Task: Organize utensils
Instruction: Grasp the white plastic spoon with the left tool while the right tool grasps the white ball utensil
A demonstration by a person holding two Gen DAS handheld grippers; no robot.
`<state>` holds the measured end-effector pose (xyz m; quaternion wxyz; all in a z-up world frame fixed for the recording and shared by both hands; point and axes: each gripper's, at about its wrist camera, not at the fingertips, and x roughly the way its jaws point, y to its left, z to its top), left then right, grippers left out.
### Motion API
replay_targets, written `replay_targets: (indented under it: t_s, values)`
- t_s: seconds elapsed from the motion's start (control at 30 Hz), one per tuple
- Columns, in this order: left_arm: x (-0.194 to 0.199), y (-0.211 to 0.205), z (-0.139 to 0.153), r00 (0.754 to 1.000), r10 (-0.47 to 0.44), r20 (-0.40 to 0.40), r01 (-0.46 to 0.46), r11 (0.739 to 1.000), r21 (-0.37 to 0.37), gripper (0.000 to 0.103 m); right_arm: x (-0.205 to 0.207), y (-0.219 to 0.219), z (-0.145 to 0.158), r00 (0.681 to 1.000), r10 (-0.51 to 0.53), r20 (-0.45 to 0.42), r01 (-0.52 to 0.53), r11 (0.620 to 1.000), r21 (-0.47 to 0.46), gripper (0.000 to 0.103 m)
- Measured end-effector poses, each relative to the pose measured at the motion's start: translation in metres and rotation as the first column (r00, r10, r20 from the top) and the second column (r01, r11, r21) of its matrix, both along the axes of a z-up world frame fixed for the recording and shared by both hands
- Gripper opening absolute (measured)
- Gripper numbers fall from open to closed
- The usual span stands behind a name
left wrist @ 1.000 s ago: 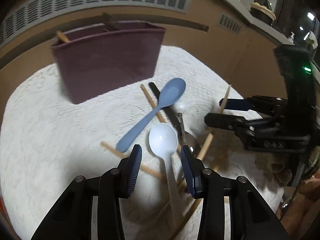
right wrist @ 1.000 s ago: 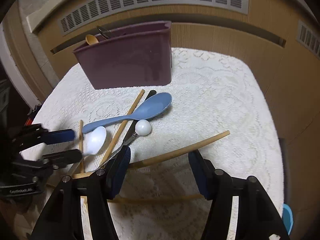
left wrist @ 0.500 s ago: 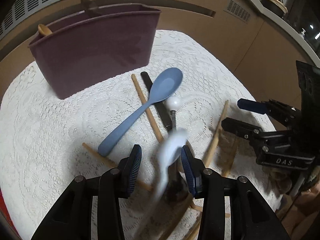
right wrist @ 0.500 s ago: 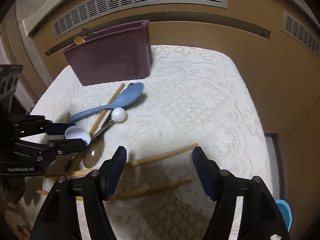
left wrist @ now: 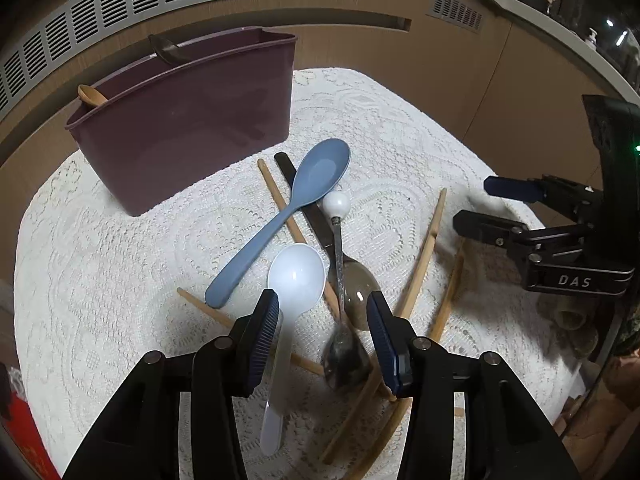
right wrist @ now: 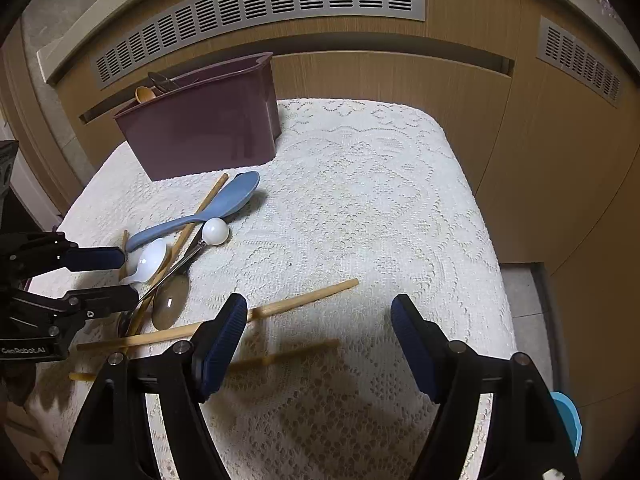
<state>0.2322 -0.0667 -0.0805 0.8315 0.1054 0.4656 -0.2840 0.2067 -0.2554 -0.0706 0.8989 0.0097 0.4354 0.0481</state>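
So this looks like the pick-up step, with the left hand-held gripper [left wrist: 322,322] going for the white plastic spoon [left wrist: 291,300]. Its jaws are spread wide with nothing pinched. The spoon's handle runs down right beside the left blue pad [left wrist: 264,336], while the bowl pokes out just ahead of the fingertips. I can't tell if the handle actually touches that pad. I'd say the next move is closing on the handle, then carrying it over to the dark maroon plastic caddy [left wrist: 192,128] at the back of the lace-covered tabletop [right wrist: 380,208].

The right hand-held gripper [right wrist: 318,336] is also released, empty, hovering over two light wooden chopsticks [right wrist: 280,308]. The rest of the pile sits between spoon and caddy: a long blue plastic spoon [left wrist: 288,216], a metal spoon with a white ball end [left wrist: 340,240], all crossed over each other, so snagging a neighbour seems likely.
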Motion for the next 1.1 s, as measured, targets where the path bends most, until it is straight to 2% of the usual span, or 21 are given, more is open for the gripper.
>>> replay_targets:
  t_s: [0.27,0.33,0.43,0.6,0.73,0.87,1.0,1.1]
  values:
    - [0.01,-0.007,-0.011,0.999,-0.025,-0.021,0.026,1.0,0.014,0.047,-0.003,-0.006,-0.001,1.0,-0.01,0.014,0.011,1.0,-0.021,0.073]
    - [0.017,-0.008,-0.014,1.0,0.001,-0.021,0.0,1.0,0.031,0.047,-0.003,-0.008,-0.002,1.0,-0.014,0.012,0.014,1.0,-0.019,0.073]
    - [0.026,-0.004,-0.012,0.999,0.036,-0.027,-0.035,0.999,0.016,0.047,-0.006,-0.011,-0.002,1.0,-0.017,0.015,0.017,1.0,-0.022,0.073]
    - [0.027,-0.004,-0.013,0.999,0.034,-0.03,-0.033,0.999,0.037,0.047,-0.009,-0.01,0.001,0.999,-0.012,0.036,0.014,0.999,-0.04,0.073]
    - [0.035,-0.009,-0.014,0.998,0.043,-0.055,-0.042,0.999,0.023,0.047,-0.009,-0.004,0.009,0.998,0.006,0.062,-0.003,0.999,-0.046,0.073]
    - [0.041,-0.007,-0.017,0.993,0.034,-0.114,-0.037,0.999,-0.023,0.047,-0.007,0.006,0.02,0.996,0.025,0.088,-0.02,0.998,-0.064,0.073]
    - [0.044,0.004,-0.016,0.994,0.062,-0.09,-0.063,0.998,-0.008,0.046,0.0,0.02,0.027,0.993,0.058,0.098,-0.052,0.997,-0.06,0.073]
    - [0.048,0.012,-0.019,0.991,0.074,-0.114,-0.079,0.996,-0.042,0.046,0.007,0.033,0.027,0.992,0.085,0.094,-0.079,0.995,-0.068,0.073]
